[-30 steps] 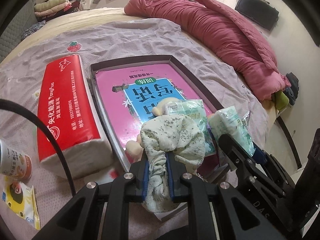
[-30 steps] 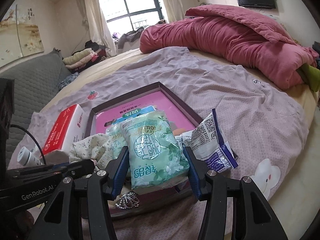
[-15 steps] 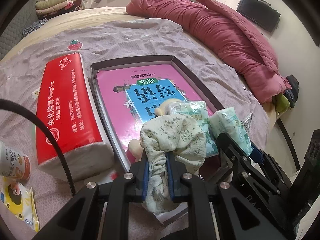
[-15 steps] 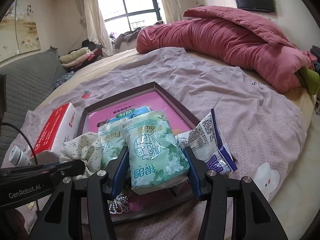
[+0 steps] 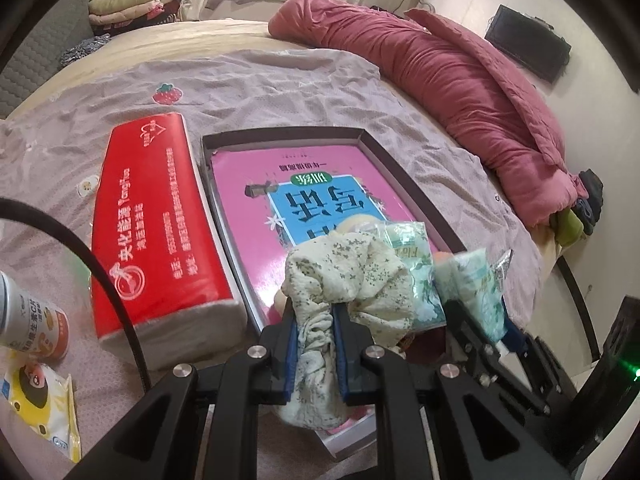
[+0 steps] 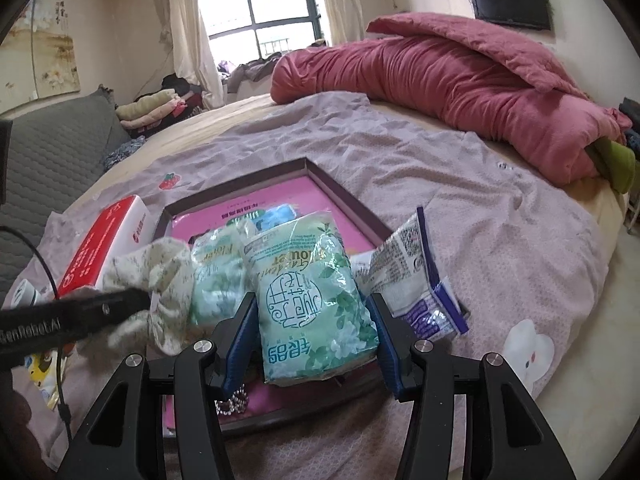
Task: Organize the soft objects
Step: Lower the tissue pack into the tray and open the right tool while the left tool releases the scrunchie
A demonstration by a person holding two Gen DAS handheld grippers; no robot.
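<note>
My left gripper (image 5: pixel 314 320) is shut on a pale floral cloth (image 5: pixel 348 272), which bulges above the pads and hangs below them. The same cloth (image 6: pixel 160 268) shows at the left of the right wrist view. My right gripper (image 6: pixel 314 320) is shut on a green tissue pack (image 6: pixel 310 300), held upright between the blue pads. A second green tissue pack (image 6: pixel 214 276) leans behind it, between the cloth and the held pack. Both grippers hover over the near end of a dark shallow tray (image 5: pixel 280 134) lined with a pink book (image 5: pixel 248 184).
A red tissue brick (image 5: pixel 156 224) lies left of the tray. A blue and white wrapper (image 6: pixel 420 280) sticks up on the tray's right side. A can (image 5: pixel 28 320) and yellow sachet (image 5: pixel 40 408) sit near left. A red quilt (image 6: pixel 460 80) lies heaped at the back of the bed.
</note>
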